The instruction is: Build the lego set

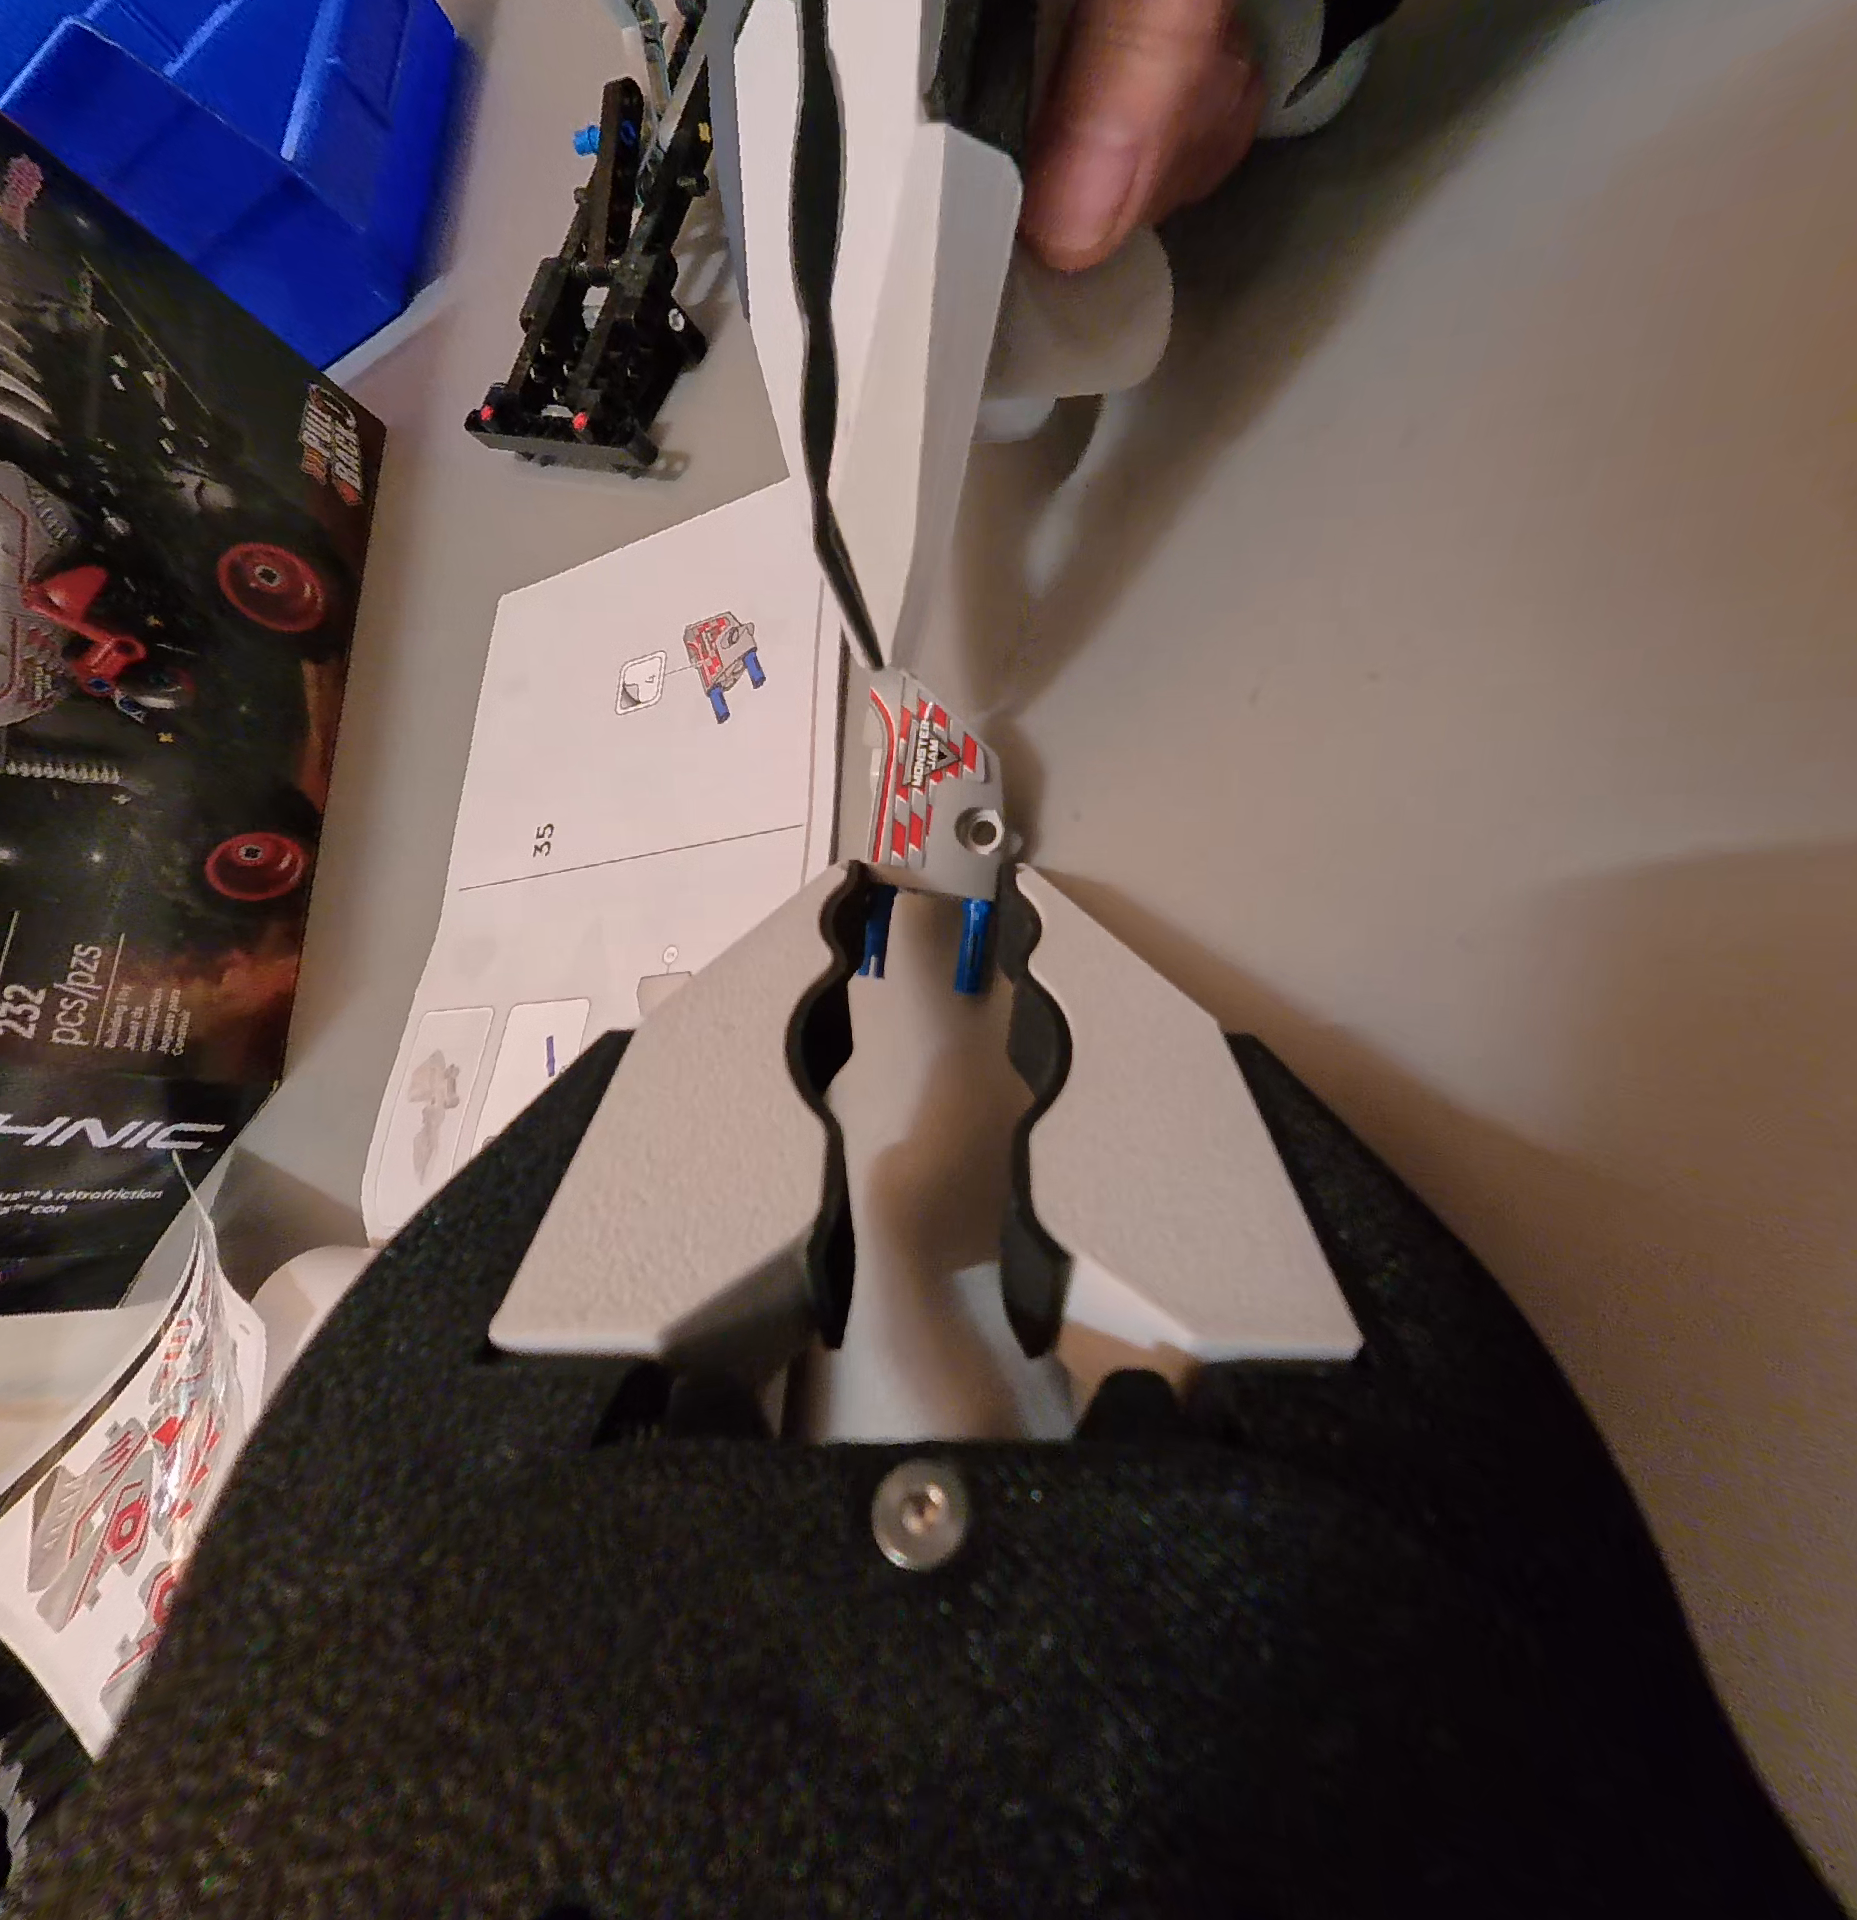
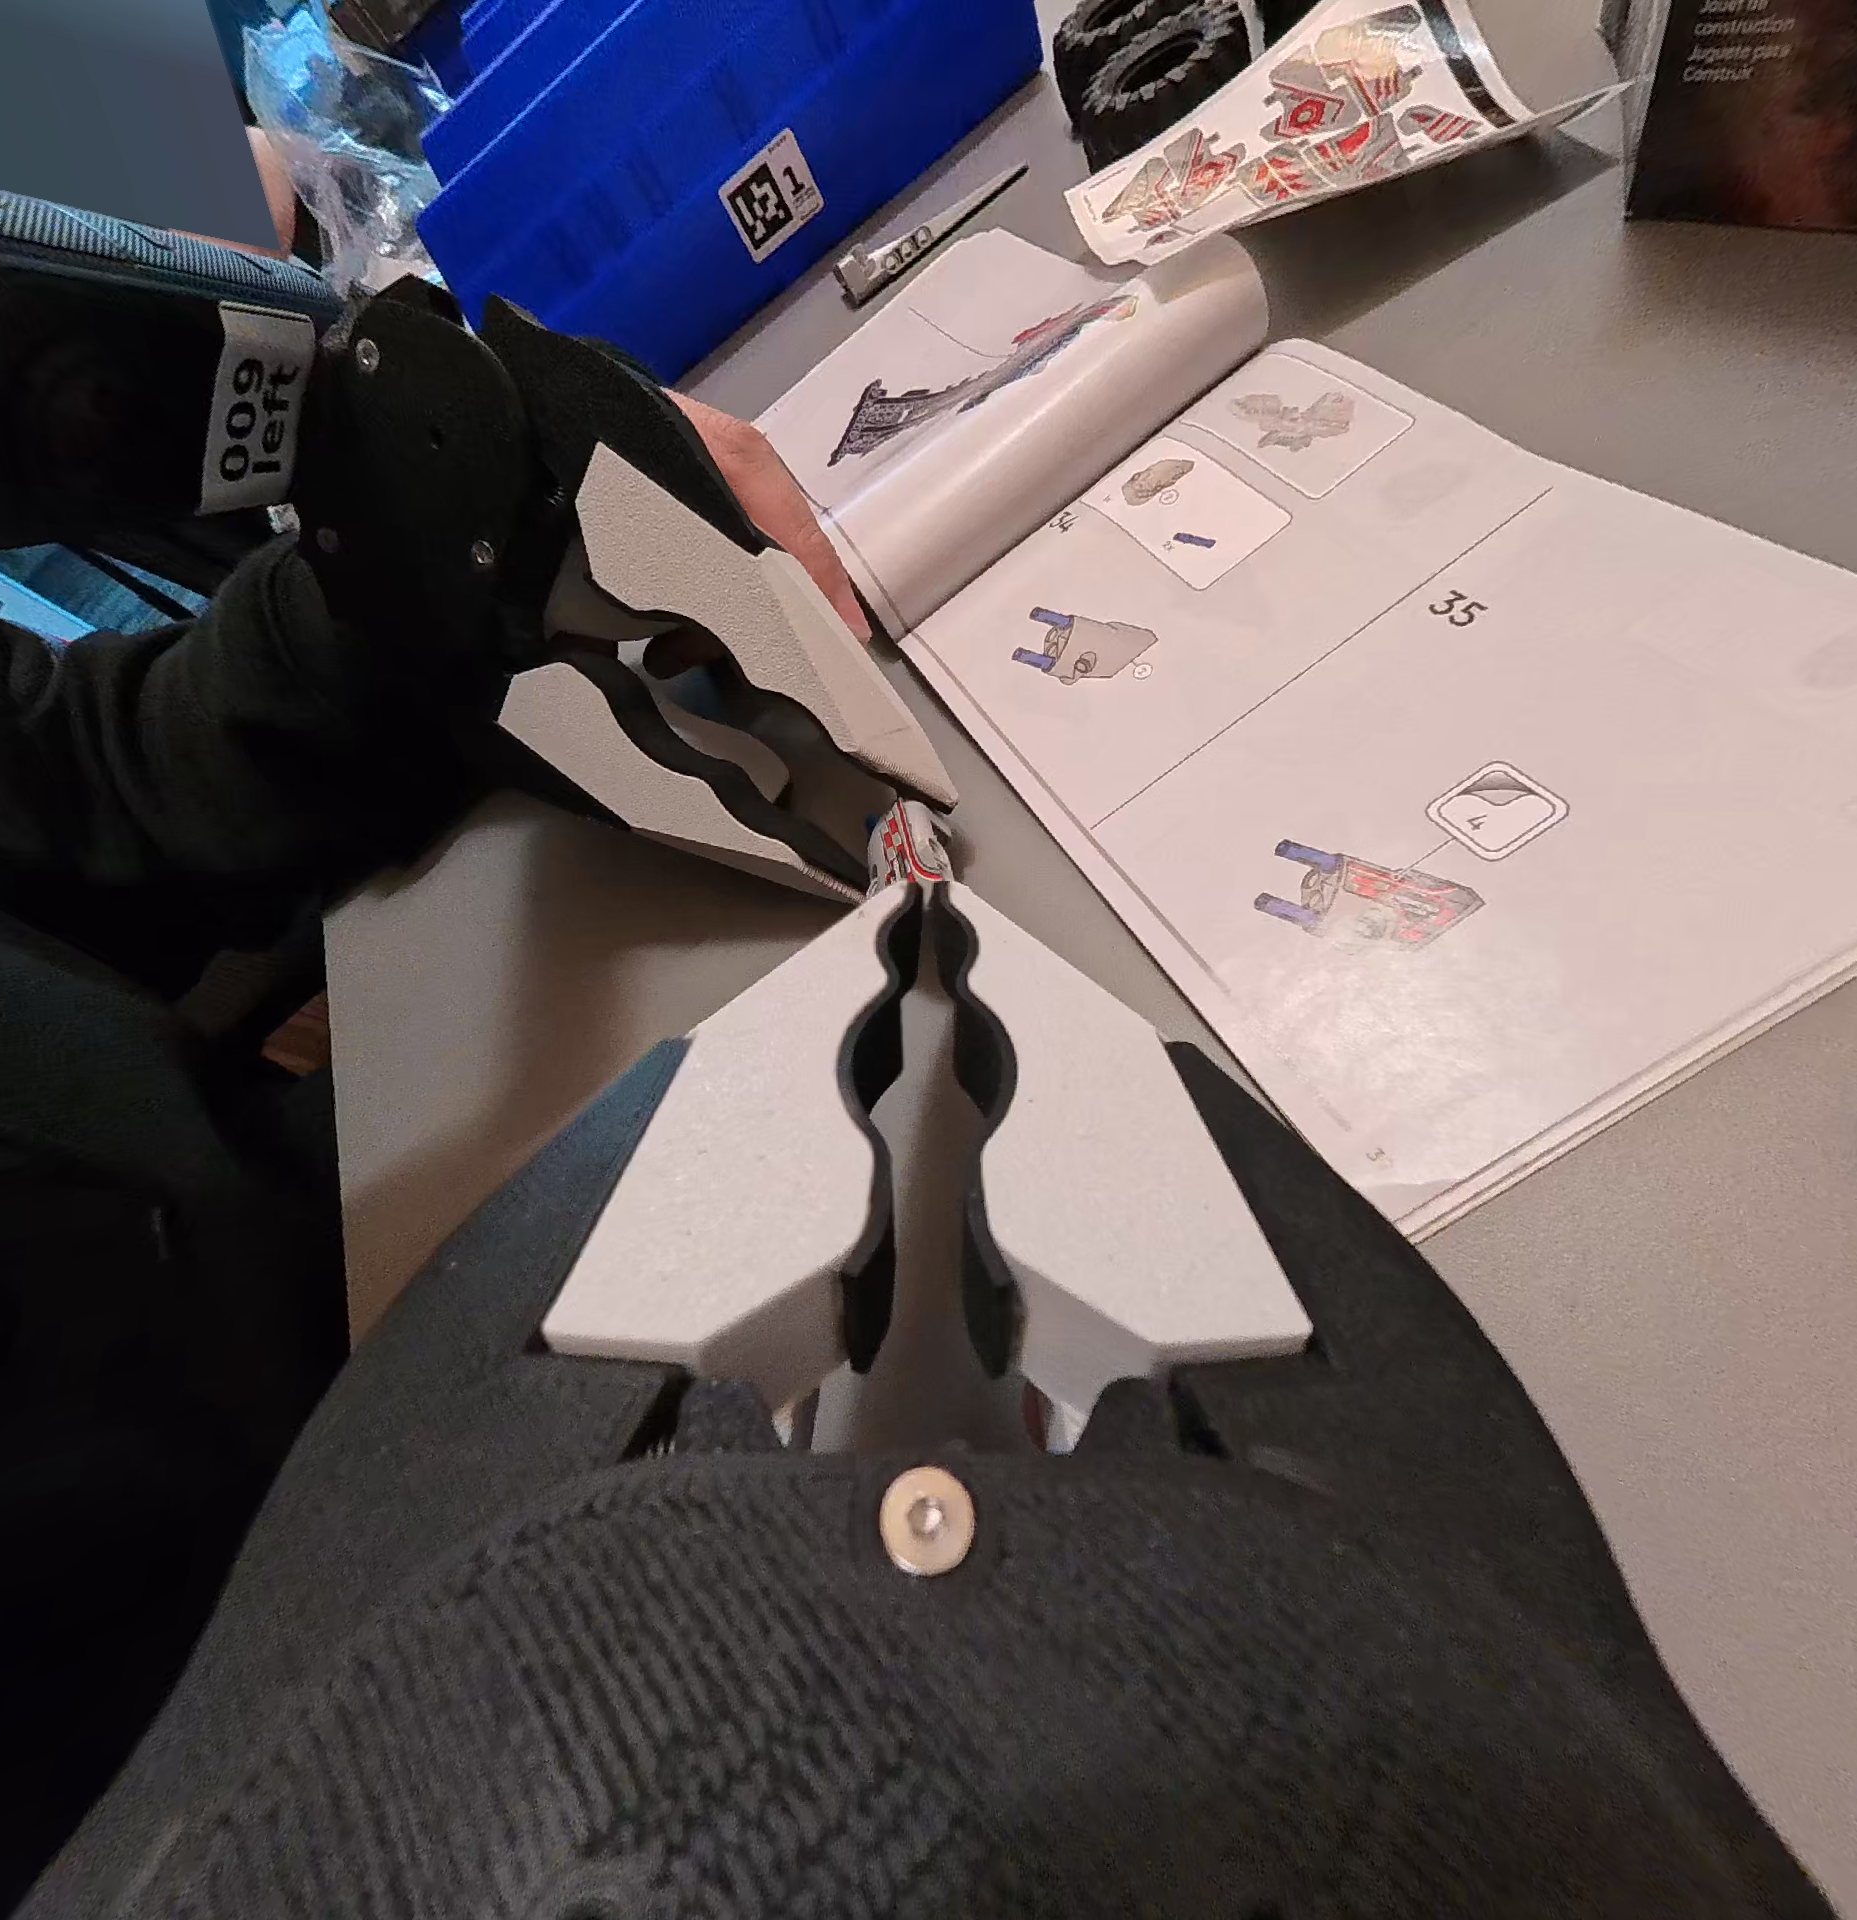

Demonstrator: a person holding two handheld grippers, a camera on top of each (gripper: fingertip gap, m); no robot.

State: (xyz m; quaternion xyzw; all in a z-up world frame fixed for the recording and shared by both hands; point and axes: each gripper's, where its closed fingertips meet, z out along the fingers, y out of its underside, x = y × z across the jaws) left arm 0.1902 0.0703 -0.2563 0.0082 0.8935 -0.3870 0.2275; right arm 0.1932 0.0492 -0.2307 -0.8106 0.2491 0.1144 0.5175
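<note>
- The box [image 1: 124, 727], dark and printed, lies far left of the grey panel in the left wrist view; its edges are cut off by the frame, and it bears writing.
- One sticker sheet [image 1: 124, 1507] curls below the box, partly hidden by the left gripper's black body.
- One blue bin [image 1: 238, 135] sits above the box, cropped at the top; in the right wrist view it carries a square coded label.
- One black chassis [image 1: 591, 312], partly built, stands up-left of the panel, its far end out of frame.
- One open instruction booklet [image 1: 643, 831] lies just left of the panel on the surface [image 1: 1526, 1039], its lower page covered by the gripper.
- The grey panel [image 1: 929, 774], with a red-and-grey sticker and two blue pins, is held between both tools.
- The left gripper [image 1: 929, 883] has its fingers clamped on the panel's pin end.
- The right gripper [image 2: 926, 902], its fingers nearly together, pinches the panel's opposite edge.
- Two black tyres [image 2: 1152, 62] show beyond the booklet, cropped.
</note>
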